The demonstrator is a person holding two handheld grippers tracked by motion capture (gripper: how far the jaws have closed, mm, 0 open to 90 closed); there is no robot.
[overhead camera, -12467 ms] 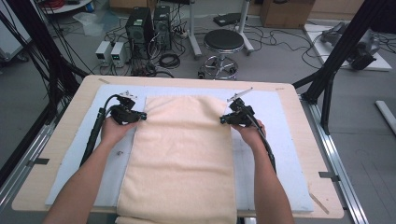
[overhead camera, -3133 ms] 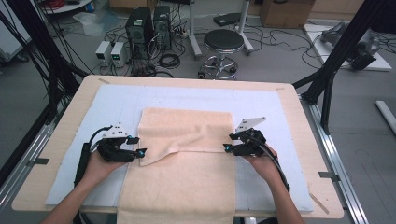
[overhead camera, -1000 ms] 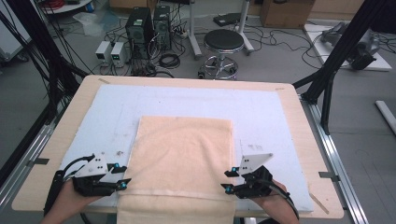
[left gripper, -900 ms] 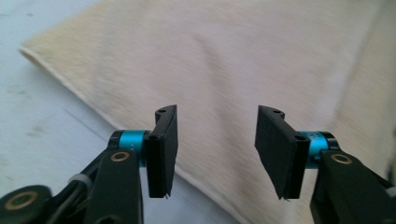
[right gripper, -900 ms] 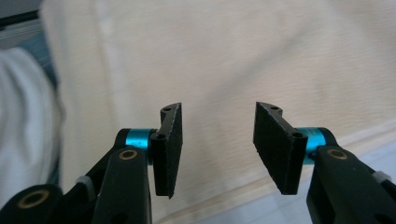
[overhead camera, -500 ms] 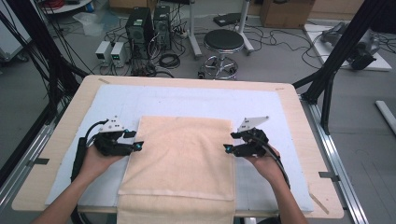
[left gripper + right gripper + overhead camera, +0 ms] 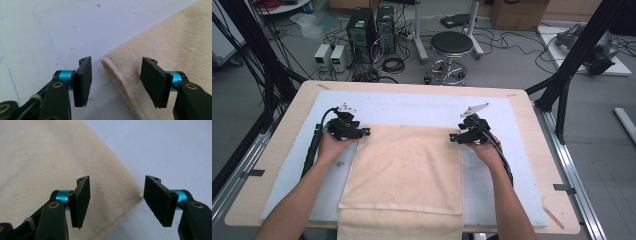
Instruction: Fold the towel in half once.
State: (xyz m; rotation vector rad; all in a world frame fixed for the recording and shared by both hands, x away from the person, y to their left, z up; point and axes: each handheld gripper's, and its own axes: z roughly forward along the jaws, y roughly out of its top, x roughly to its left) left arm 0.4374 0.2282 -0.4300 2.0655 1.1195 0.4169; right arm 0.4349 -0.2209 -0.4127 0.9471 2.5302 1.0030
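Cream terry cloth, a folded towel (image 7: 404, 170), lies flat in the middle of the worktop (image 7: 277, 145) on a pale blue mat (image 7: 412, 107), its near end hanging over the near edge. The fold runs along the far side of the towel, and both hands have come to its two far corners.

At the far left corner the left gripper (image 7: 362, 132) sits low over the mat, pointing right toward the cloth. Seen from the left gripper view, its jaws stand apart and have just been opening; the rounded corner of the towel (image 7: 117, 67) lies between and below the left gripper (image 7: 115, 80), and neither pad presses on it.

At the far right corner the right gripper (image 7: 455, 137) points left at the cloth edge. In the right gripper view its jaws are likewise spread and have just been opening, with the towel's edge (image 7: 120, 195) running diagonally under the gap of the right gripper (image 7: 116, 201); one pad hangs over cloth, the other over bare mat, and nothing is pinched.

Beyond the far edge of the worktop a round black stool (image 7: 451, 44) stands on the floor among cables.
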